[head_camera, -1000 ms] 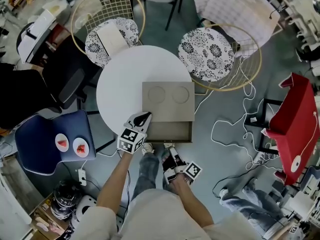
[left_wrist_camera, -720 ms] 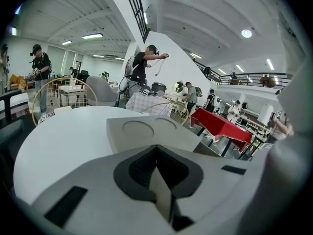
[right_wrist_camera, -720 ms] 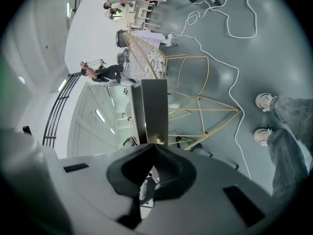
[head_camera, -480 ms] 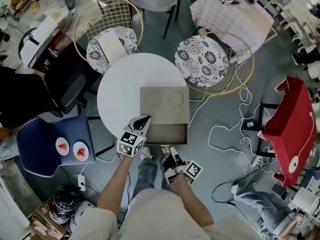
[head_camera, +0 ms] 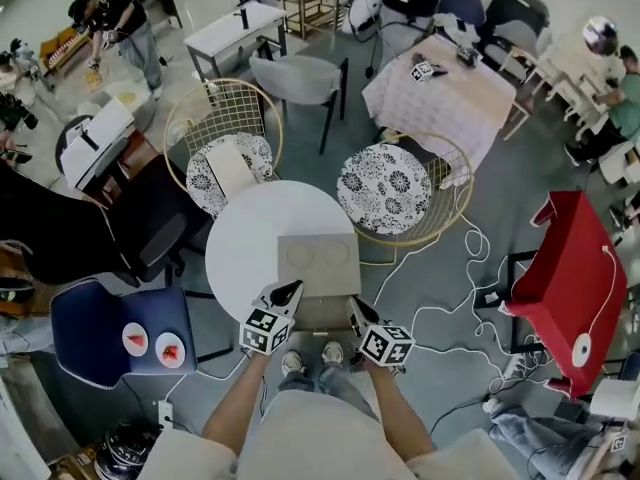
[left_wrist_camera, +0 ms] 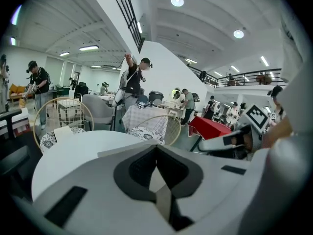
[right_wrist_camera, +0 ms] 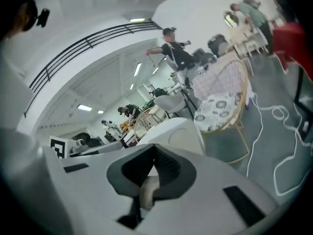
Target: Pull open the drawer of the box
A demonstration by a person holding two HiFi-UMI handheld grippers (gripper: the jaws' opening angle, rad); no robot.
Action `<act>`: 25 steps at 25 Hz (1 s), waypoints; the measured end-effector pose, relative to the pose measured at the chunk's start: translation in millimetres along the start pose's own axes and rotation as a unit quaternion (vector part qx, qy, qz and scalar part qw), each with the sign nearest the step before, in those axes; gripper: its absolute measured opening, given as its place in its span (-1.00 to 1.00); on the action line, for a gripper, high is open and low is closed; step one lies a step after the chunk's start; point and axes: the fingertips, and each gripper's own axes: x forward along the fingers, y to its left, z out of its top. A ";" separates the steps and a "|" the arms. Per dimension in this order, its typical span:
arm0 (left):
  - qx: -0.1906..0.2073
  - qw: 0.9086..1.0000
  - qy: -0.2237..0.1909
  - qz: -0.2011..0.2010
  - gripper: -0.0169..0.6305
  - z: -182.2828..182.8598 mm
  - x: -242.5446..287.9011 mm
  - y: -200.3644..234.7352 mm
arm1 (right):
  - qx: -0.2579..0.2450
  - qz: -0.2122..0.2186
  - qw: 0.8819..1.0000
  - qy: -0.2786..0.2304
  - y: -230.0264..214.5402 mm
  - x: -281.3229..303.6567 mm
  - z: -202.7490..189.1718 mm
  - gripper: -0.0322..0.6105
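Observation:
The beige box (head_camera: 318,260) with two round marks on its lid stands at the near edge of the round white table (head_camera: 245,243). Its drawer (head_camera: 322,314) sticks out toward me. In the head view my left gripper (head_camera: 288,290) points at the box's front left corner, jaws shut and empty. My right gripper (head_camera: 356,310) is by the drawer's right front corner, also shut on nothing. The left gripper view shows the box lid (left_wrist_camera: 122,151) and the right gripper (left_wrist_camera: 230,142) beyond it. From the right gripper view I see the box (right_wrist_camera: 183,133).
Two wire chairs with patterned cushions (head_camera: 228,173) (head_camera: 388,188) stand behind the table. A blue chair (head_camera: 130,328) with two plates is at my left, a red object (head_camera: 565,283) at my right. White cables (head_camera: 460,298) trail on the floor. People work in the background.
The head view has tilted up and shows more of the room. My right gripper rose from below the drawer to its right front corner. The left gripper stays at the box's left corner.

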 end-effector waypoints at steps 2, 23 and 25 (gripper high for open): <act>0.009 1.000 -0.010 -0.001 -0.91 18.3 1.3 -5.2 | -0.076 0.000 0.997 -0.001 8.4 4.7 31.7 -0.85; 0.021 0.996 -0.077 0.024 -0.91 55.8 -32.1 -84.0 | -0.337 0.062 0.939 -0.032 83.5 -30.0 65.2 -0.85; 0.016 0.996 -0.083 0.029 -0.91 53.4 -38.3 -92.1 | -0.339 0.067 0.938 -0.037 89.4 -39.3 61.9 -0.85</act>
